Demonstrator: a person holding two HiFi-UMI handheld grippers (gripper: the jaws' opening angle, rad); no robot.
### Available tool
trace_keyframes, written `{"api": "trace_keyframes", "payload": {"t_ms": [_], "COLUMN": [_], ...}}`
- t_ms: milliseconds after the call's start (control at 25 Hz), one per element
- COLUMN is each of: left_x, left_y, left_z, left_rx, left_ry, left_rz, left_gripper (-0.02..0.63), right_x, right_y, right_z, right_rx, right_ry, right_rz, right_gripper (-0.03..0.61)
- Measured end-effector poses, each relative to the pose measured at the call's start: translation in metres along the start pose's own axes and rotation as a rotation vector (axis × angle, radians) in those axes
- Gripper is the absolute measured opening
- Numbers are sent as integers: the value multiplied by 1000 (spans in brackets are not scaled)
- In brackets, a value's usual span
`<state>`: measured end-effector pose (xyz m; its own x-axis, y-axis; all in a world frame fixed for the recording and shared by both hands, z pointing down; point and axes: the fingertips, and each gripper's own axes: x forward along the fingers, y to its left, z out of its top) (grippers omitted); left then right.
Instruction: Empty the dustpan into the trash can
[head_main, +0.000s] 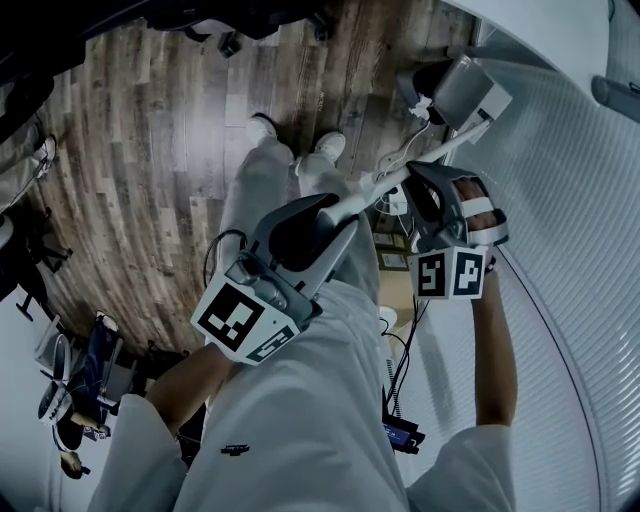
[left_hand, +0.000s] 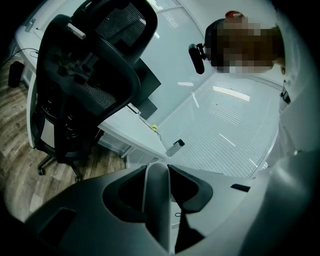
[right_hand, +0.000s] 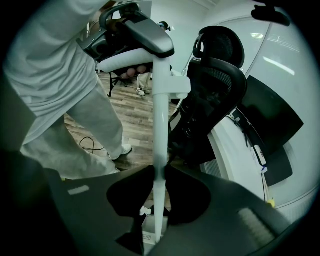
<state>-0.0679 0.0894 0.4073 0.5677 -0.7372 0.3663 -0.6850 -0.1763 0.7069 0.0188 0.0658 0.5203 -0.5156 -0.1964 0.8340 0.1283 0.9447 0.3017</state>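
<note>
**Dustpan carried two-handed, no trash can in sight**

You hold the dustpan out ahead of you by its long white pole. It hangs over the wood floor, close to the ribbed white panel.

Your left gripper has its jaws part-way closed and clamped on the thick handle at the near end. Your right gripper has its jaws drawn in on the thin pole farther down, pinching it from both sides. Two grips spaced along the pole probably steady the pan. They should also let you lever it over when the time comes: one hand as pivot, the other to tip.

Only the head view shows the pan itself, small and far out, and you cannot tell from it whether anything lies inside. The gripper views show what the head view hides, which is the pads pressed against handle and pole. The right gripper view also looks up the pole to the left gripper at its top, with a black chair just beside.

No view shows the trash can, so the emptying looks not yet begun.
</note>
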Motion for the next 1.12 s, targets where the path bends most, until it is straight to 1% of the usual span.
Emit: {"api": "trace_keyframes", "payload": {"t_ms": [160, 360, 680, 840, 960, 1120], "left_x": [4, 4, 8, 6, 4, 3], "left_y": [0, 0, -16, -28, -37, -50], "left_z": [-4, -6, -3, 0, 2, 7], "left_rx": [-7, -73, -56, -63, -68, -30], "left_ry": [-3, -19, -17, -11, 4, 21], "left_rz": [-9, -8, -33, -30, -42, -57], "left_gripper": [127, 129, 130, 130, 135, 137], "right_x": [1, 0, -14, -24, -32, -42], "right_y": [2, 0, -3, -3, -2, -3], "right_z": [-6, -7, -11, -10, -8, -6], "right_rx": [3, -26, -30, -25, -10, 15], "right_ry": [6, 22, 41, 40, 45, 49], "right_rz": [3, 4, 2, -1, -18, -42], "right_gripper": [86, 86, 86, 86, 86, 86]}}
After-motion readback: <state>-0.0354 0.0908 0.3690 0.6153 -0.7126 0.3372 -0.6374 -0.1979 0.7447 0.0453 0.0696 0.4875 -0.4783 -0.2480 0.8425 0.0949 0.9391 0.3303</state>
